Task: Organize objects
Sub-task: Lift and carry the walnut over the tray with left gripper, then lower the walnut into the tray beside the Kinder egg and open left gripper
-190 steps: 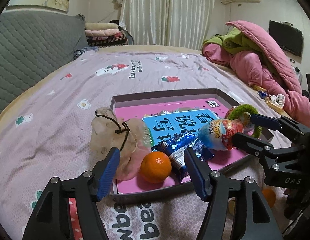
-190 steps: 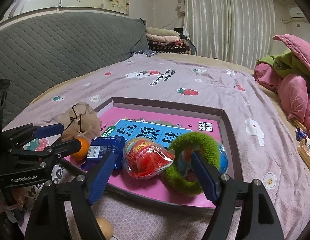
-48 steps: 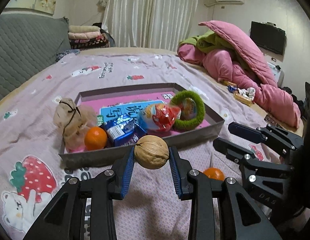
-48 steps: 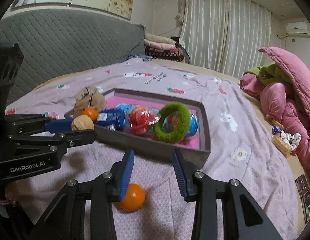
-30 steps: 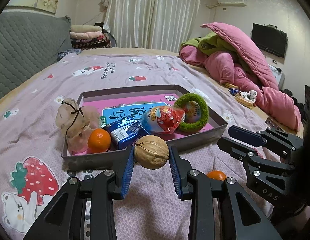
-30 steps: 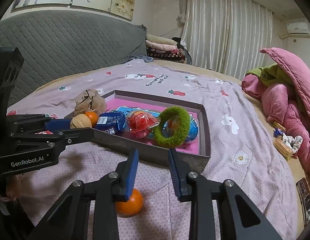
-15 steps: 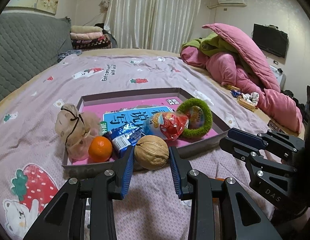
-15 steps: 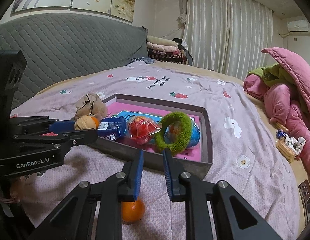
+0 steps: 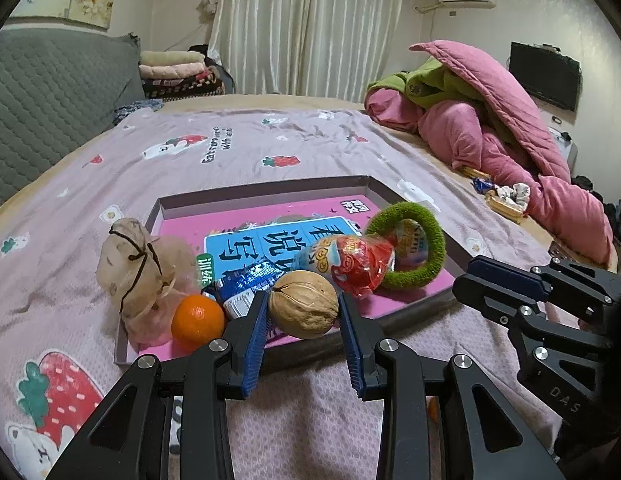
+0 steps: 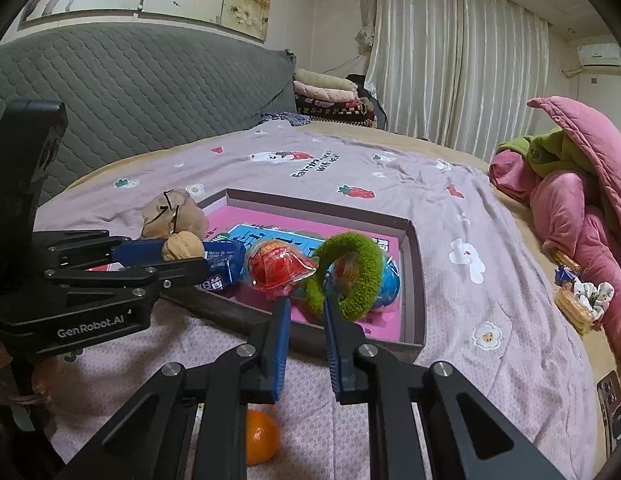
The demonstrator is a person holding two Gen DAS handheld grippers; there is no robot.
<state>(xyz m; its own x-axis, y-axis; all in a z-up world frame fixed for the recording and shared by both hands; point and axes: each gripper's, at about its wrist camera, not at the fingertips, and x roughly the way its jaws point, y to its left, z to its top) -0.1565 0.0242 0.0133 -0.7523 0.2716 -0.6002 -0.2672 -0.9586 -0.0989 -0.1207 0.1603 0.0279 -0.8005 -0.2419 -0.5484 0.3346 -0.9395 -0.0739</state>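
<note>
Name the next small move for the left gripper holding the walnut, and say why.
Probably carry it a little further over the tray's near wall, then open. The left gripper is shut on the walnut, which hangs about over that wall, beside the orange already lying in the tray.

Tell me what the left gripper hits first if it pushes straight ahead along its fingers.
Probably the blue snack packet in the tray; the left gripper carries a walnut, which would touch first. Depth is uncertain.
</note>
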